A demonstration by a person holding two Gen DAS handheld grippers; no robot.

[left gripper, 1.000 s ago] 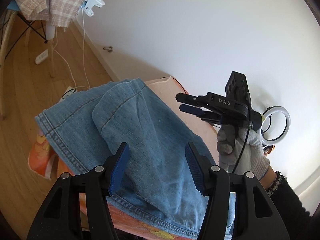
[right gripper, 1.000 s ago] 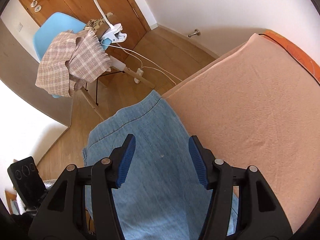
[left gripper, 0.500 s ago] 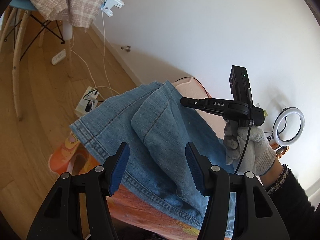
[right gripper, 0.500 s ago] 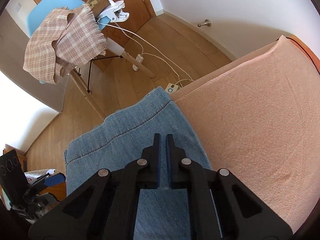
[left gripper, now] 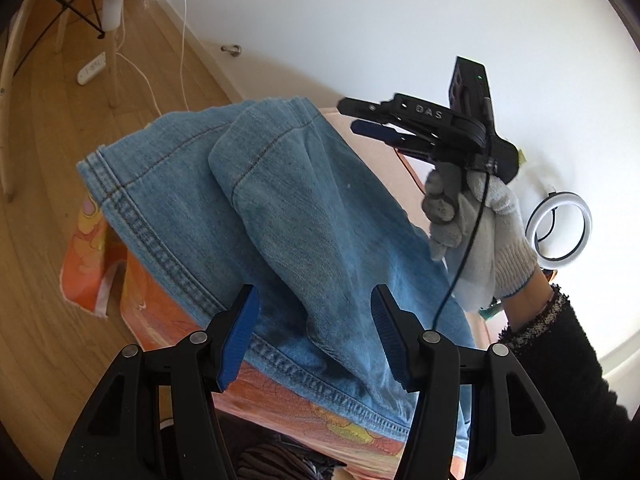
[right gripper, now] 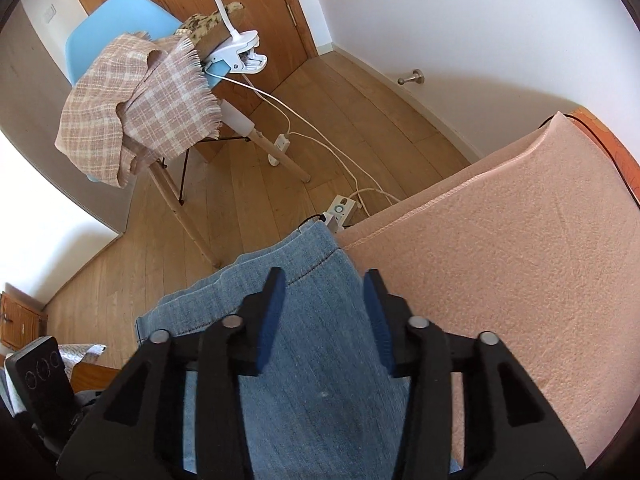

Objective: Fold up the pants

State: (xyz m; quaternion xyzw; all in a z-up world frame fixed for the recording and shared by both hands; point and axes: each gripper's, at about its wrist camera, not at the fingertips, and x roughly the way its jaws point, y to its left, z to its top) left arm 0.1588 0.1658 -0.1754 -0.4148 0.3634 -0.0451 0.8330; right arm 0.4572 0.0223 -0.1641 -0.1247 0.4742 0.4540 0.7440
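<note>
Blue denim pants (left gripper: 280, 208) lie folded over on a table covered by a peach blanket (right gripper: 500, 260) and an orange patterned cloth (left gripper: 88, 256). My left gripper (left gripper: 314, 300) hovers open over the near hem, with nothing between its blue pads. A white-gloved hand (left gripper: 480, 232) holds my right gripper (left gripper: 352, 116) above the far end of the pants. In the right wrist view the right gripper (right gripper: 324, 312) is over the pants (right gripper: 312, 360) near their far hem; its jaws are opening and pinch no fabric.
A blue chair (right gripper: 116, 20) draped with a plaid scarf (right gripper: 136, 108) stands on the wooden floor beyond the table, with a clip lamp (right gripper: 240, 52). A power strip (right gripper: 340, 210) and white cables lie below the table edge. A ring light (left gripper: 560, 226) stands by the wall.
The right gripper stood open, shut half a second ago, and has parted again with nothing in it. It drifted toward the far hem. The left gripper stayed open and dipped slightly.
</note>
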